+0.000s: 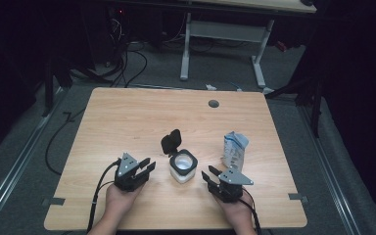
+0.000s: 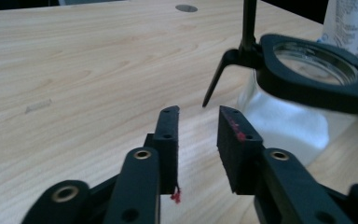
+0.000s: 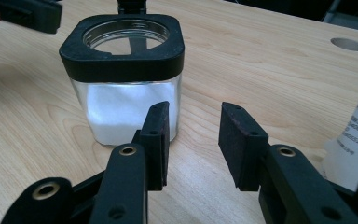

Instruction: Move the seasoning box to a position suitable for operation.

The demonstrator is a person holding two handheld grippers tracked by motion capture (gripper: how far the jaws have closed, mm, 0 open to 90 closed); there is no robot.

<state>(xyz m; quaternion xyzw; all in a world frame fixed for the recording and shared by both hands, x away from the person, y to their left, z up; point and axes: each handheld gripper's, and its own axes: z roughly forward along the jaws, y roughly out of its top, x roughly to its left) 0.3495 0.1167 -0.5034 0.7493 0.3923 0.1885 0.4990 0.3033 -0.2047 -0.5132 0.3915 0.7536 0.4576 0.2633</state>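
Small dark print is showing on the white packet standing at the right of the table, just right of the glass jar. In the right gripper view its near edge is carrying rows of digits, too blurred to read with confidence. In the left gripper view the packet is showing fine lines of text, also illegible.

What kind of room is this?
Probably a lab or workshop: a wooden table on grey carpet, cables on the floor, another desk's white legs, and dark surroundings.
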